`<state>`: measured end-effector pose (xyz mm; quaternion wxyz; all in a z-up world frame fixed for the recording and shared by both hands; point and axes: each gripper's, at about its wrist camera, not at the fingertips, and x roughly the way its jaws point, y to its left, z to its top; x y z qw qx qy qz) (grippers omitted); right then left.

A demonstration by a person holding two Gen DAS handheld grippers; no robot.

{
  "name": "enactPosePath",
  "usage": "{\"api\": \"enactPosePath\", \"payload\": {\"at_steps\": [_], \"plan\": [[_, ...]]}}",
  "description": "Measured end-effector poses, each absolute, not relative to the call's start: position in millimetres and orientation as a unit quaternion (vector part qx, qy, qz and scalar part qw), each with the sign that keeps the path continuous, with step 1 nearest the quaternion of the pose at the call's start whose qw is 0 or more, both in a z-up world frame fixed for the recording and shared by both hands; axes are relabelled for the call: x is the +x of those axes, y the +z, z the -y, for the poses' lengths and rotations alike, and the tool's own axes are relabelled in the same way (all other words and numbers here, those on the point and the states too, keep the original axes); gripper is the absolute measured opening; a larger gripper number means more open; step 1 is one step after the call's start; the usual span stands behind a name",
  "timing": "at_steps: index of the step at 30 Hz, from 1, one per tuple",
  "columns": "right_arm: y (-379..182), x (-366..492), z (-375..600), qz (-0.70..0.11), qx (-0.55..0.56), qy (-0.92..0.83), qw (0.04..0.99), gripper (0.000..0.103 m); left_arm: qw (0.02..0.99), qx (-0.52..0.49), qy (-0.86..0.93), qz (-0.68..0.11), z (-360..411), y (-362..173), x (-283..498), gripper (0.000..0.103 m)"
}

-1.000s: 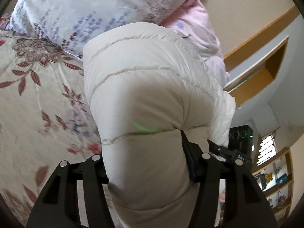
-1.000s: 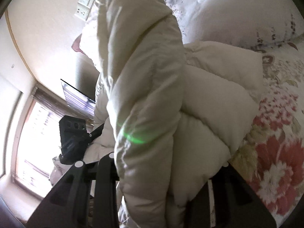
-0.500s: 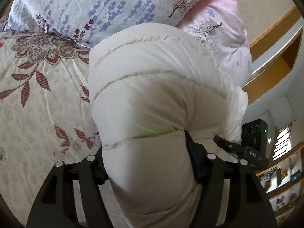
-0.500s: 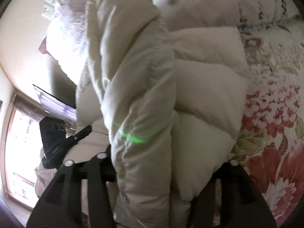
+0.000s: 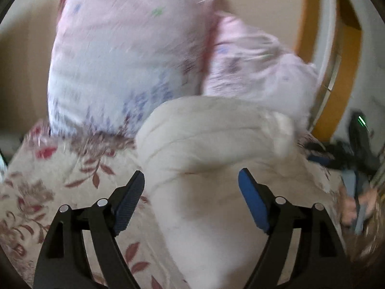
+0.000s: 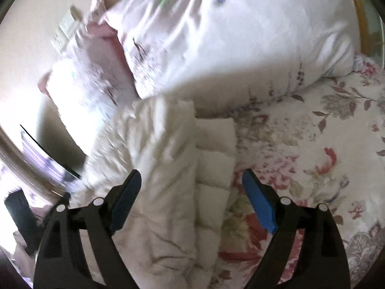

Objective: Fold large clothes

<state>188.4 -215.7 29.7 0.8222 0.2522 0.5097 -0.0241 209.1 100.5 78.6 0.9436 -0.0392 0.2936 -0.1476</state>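
- Left wrist view, left edge: we record a floral bedspread, cream with red-brown leaves, its print smeared by motion blur.
- Upper left: a pale pillow with purple sprigs stands against the wall; a second pink pillow leans beside it. Edges of both are blurred.
- Centre: the cream puffer jacket lies folded on the bedspread, its near end cut off by the lower frame edge.
- Left gripper: jaws have just been opening and stand wide, blue pads clear of the jacket, which lies beyond and between them.
- Far right: we note a dark device with a green light, and something pinkish below it, too blurred to name.
- Right wrist view, left edge: a dark object, partly cut off, cannot be identified.
- Centre: the jacket's quilted layers are stacked, its left side washed out by glare.
- Right gripper: jaws have just been opening and stand wide, gripping nothing; the jacket lies under the left finger.
- Right: floral bedspread, bare of other items.
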Motion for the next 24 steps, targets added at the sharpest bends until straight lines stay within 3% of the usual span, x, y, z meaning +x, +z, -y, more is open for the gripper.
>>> {"api": "enactPosePath", "payload": {"at_steps": [5, 7, 8, 9, 11, 24], "plan": [[15, 216, 215, -0.530, 0.256, -0.013, 0.808, 0.077, 0.941, 0.066, -0.187, -0.274, -49, 79, 175, 0.084], [3, 222, 212, -0.538, 0.263, -0.010, 0.801, 0.058, 0.933, 0.078, -0.198, -0.288, -36, 71, 175, 0.084], [-4, 225, 209, -0.543, 0.267, -0.006, 0.796, 0.038, 0.930, 0.077, -0.200, -0.297, -34, 67, 178, 0.084], [-9, 227, 207, -0.544, 0.266, -0.004, 0.796, 0.028, 0.928, 0.075, -0.198, -0.306, -33, 61, 181, 0.084], [-12, 229, 209, -0.533, 0.259, -0.021, 0.805, 0.020, 0.924, 0.064, -0.195, -0.324, -32, 52, 188, 0.084], [-45, 215, 234, -0.548, 0.268, -0.105, 0.786, 0.017, 0.915, 0.049, -0.208, -0.341, -19, 34, 196, 0.085]]}}
